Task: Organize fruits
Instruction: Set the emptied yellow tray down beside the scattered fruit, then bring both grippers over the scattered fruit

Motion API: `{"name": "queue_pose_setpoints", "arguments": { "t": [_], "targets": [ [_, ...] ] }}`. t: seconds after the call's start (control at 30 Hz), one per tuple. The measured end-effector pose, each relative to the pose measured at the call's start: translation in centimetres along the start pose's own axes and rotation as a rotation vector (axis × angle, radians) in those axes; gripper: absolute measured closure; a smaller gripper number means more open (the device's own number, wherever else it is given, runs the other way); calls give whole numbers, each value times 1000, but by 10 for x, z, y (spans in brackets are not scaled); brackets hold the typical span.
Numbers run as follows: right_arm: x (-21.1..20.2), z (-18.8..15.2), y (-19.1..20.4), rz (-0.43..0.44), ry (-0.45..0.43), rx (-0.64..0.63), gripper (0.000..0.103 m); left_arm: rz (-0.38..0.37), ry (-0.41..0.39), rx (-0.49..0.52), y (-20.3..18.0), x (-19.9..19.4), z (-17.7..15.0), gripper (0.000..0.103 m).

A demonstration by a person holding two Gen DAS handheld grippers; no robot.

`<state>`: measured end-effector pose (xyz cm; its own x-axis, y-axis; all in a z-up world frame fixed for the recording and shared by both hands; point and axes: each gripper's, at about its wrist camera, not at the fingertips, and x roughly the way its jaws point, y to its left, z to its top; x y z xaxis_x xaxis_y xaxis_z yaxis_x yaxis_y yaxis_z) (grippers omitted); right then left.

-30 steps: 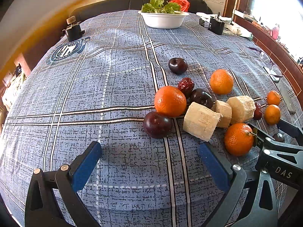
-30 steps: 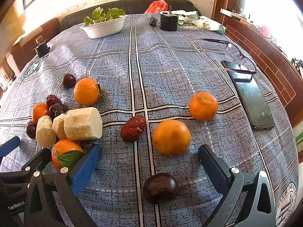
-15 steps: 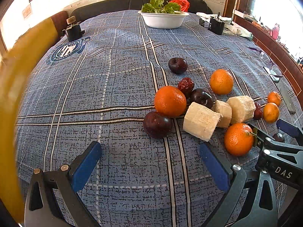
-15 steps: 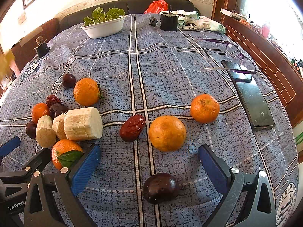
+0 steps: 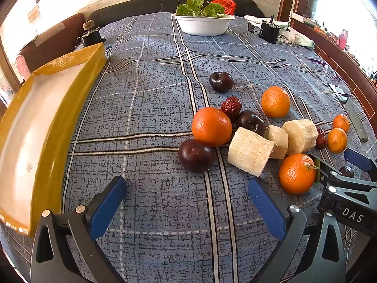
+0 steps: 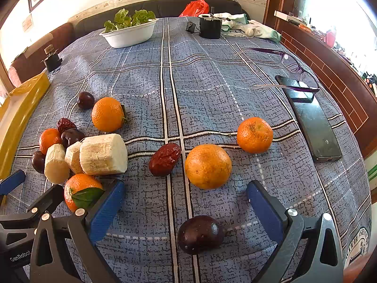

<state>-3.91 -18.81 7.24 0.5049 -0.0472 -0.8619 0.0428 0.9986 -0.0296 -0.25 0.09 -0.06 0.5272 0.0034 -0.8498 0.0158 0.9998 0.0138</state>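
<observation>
1. Right gripper (image 6: 186, 214): jaws wide apart, nothing held, hovering low over checked tablecloth (image 6: 200, 82).
2. Dark plum (image 6: 200, 234) between the two blue pads, slightly back toward the wrist; closest fruit to either gripper. Roughly round, long axis running a little left-right across the jaw gap.
3. Big orange (image 6: 207, 166) just ahead of right gripper, centred in the opening; red date (image 6: 165, 159) ahead-left, long axis tilted toward far right; smaller orange (image 6: 255, 135) ahead-right, farther off.
4. Left gripper (image 5: 186, 207): jaws wide apart too, empty, only cloth between pads.
5. Ahead of left gripper, slightly right: plum (image 5: 196, 155), touching orange (image 5: 211, 129) behind it. Pale cut stalk piece (image 5: 251, 151) ahead-right, near right pad, long axis pointing away and right; two more pieces (image 5: 298, 136) beyond.
6. Leafed orange (image 5: 297, 173) off to right of left gripper, just beside the other gripper's finger.
7. Yellow tray (image 5: 70, 99) far to left of left gripper, white inside, nothing in it; likely the drop spot, judging by the task.
8. Judgement: sorting not started, all fruit on cloth. Right gripper nearer a grab; likely a small pull back and closing on the plum. Risk: plum rolling out from the pads.
</observation>
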Motion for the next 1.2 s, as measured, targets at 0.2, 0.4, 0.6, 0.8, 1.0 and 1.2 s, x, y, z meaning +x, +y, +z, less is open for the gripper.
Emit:
{"name": "queue_pose_setpoints", "arguments": {
  "t": [0.2, 0.4, 0.6, 0.8, 1.0, 1.2],
  "targets": [
    [0, 0, 1, -6, 1, -4, 0, 1, -2, 0, 0, 0, 0, 0],
    [0, 0, 1, -6, 0, -4, 0, 1, -2, 0, 0, 0, 0, 0],
    [0, 0, 1, -7, 0, -1, 0, 1, -1, 0, 0, 0, 0, 0],
    [0, 0, 2, -11, 1, -3, 0, 5, -2, -1, -1, 0, 0, 0],
    [1, 1, 2, -19, -8, -2, 0, 5, -6, -17, 0, 1, 0, 0],
    [0, 2, 1, -12, -8, -9, 0, 8, 40, 37, -1, -3, 0, 0]
  ]
}}
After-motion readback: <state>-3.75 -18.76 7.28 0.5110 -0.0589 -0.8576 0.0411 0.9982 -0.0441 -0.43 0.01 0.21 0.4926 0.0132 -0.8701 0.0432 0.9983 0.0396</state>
